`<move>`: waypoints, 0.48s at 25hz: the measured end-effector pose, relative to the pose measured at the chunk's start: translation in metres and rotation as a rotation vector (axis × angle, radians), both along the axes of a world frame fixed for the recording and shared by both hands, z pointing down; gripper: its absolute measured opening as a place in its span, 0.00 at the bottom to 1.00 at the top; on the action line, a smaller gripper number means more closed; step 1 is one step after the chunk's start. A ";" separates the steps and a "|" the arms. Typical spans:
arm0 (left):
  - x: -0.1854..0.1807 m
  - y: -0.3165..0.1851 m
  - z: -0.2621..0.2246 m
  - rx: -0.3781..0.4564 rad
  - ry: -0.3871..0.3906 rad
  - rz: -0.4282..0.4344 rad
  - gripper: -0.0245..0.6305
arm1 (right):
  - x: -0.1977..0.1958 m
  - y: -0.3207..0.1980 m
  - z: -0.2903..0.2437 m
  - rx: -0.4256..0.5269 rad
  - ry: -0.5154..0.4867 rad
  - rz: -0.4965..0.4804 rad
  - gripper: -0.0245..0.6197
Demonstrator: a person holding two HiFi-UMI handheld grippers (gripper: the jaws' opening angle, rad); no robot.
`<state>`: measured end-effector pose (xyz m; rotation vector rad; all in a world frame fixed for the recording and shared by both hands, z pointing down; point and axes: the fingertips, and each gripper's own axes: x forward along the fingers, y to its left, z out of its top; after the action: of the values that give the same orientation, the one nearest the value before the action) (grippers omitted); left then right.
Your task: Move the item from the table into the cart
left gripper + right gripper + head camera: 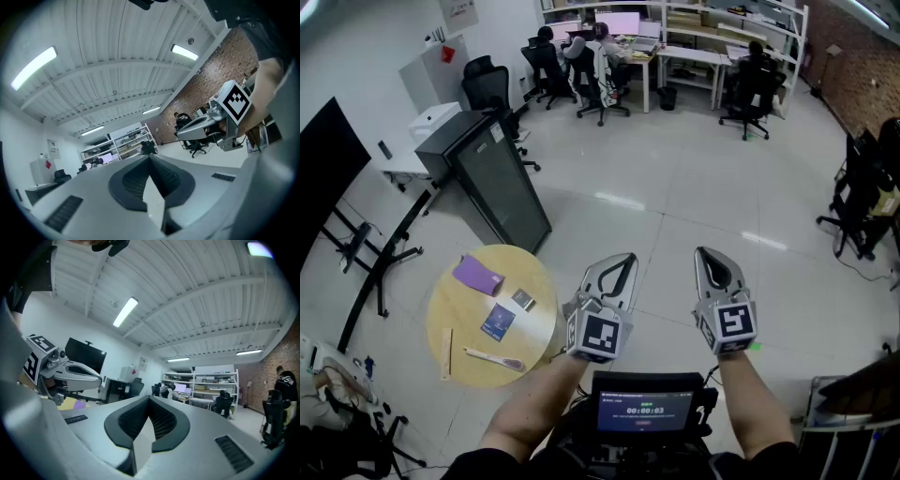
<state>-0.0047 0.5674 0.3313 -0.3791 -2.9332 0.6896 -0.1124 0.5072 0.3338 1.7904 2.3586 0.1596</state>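
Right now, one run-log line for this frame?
left gripper: shut, empty | right gripper: shut, empty | both level, apart from round table | purple packet, blue card, wooden utensil on table

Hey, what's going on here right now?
A person holds a claw in each hand, level over the floor. The left claw and the right claw are both shut and empty. Nothing is picked up yet: a purple item, a blue card and a wooden spoon lie on the round table to the left.

Black cabinet (492, 178) near office chair (486, 82); desks (686, 54) (people (602, 45) seated) behind.
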 end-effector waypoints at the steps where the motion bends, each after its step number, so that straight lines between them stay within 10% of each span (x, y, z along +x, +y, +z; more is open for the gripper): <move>1: 0.008 0.009 0.005 0.003 -0.002 -0.008 0.04 | 0.007 0.013 0.006 0.005 0.002 -0.014 0.05; 12: 0.153 0.174 0.041 0.062 -0.051 -0.263 0.04 | 0.129 0.200 0.052 0.008 0.038 -0.237 0.05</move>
<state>0.1486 0.7410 0.3719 -0.7684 -2.8666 0.5586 0.0168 0.7070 0.3862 2.0744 2.1490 0.1037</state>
